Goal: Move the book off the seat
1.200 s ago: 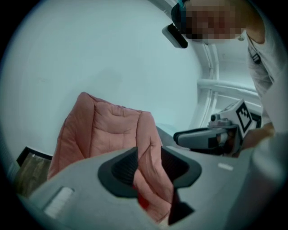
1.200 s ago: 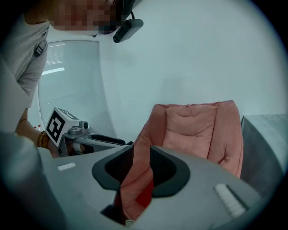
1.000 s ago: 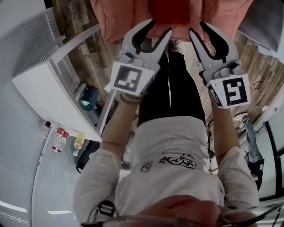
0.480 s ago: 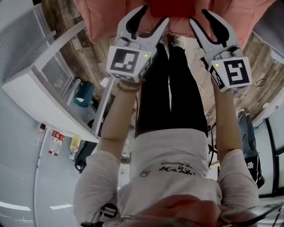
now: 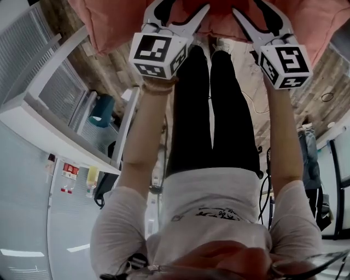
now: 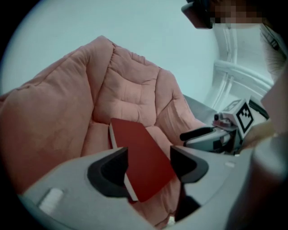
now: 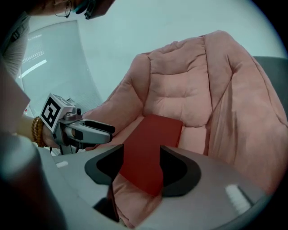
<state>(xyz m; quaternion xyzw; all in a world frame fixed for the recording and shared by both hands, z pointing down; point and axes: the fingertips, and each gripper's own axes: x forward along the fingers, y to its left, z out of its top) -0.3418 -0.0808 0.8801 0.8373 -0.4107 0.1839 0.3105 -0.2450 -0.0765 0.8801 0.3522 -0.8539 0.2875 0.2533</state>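
A dark red book (image 6: 139,152) lies flat on the seat of a padded pink armchair (image 6: 130,90), reaching from the backrest to the seat's front edge. My left gripper (image 6: 148,168) hovers in front of the seat; its jaws have just been opening, and the book shows in the gap, untouched. My right gripper (image 7: 140,170) hangs beside it, jaws also just opened. It frames the book (image 7: 155,134) without contact. In the head view both grippers (image 5: 180,11) (image 5: 256,8) reach the picture's top edge over the pink chair (image 5: 104,27).
A white cabinet (image 5: 54,109) with a teal bin (image 5: 101,109) beside it stands to my left on the wooden floor. My own legs (image 5: 210,109) are just in front of the chair. Cables (image 5: 257,109) lie on the floor at right.
Both grippers have travelled toward the chair, to the top of the head view, and their jaws have spread wider. The red book has slid out past that view's top edge.
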